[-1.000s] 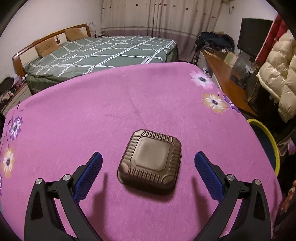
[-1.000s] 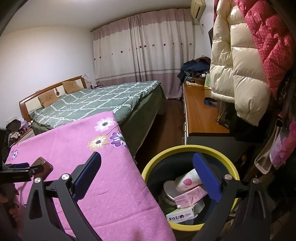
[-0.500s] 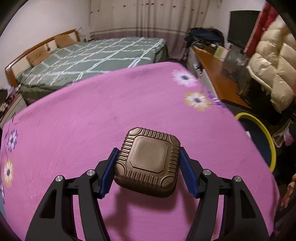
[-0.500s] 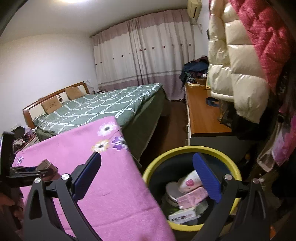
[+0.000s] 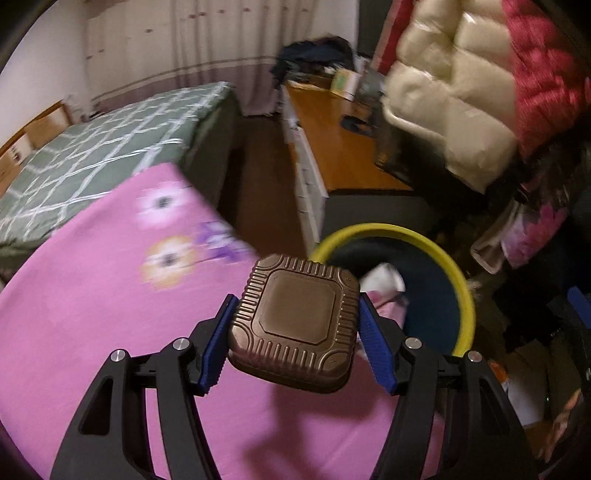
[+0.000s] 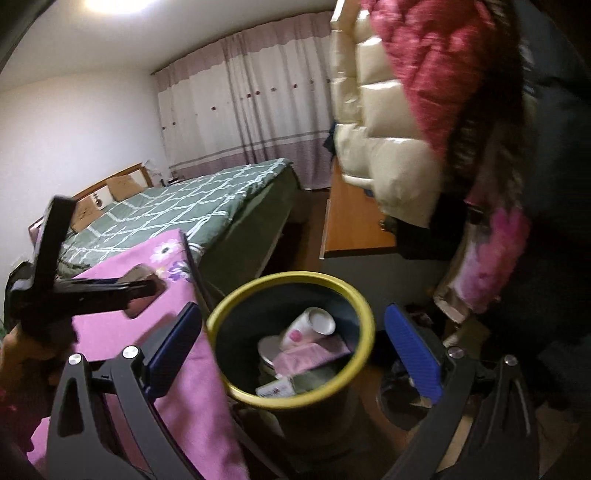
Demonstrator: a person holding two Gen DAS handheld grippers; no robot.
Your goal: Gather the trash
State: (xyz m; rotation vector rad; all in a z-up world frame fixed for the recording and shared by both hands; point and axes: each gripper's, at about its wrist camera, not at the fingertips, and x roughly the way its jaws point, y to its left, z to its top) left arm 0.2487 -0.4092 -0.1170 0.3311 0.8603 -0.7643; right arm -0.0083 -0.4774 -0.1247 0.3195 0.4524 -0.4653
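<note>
L tool (image 5: 297, 334) clamping brown container (image 5: 295, 326), R tool (image 6: 293, 345) open

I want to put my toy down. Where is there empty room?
The pink cloth is bare between its flower corner and the left hand-held gripper, which holds a brown box. The yellow-rimmed bin already holds a cup and packets; the floor right of it is cluttered.

Dim warm indoor light; ceiling lamp (image 6: 110, 5) glare top left; heavy motion blur; fisheye-bent edges.
</note>
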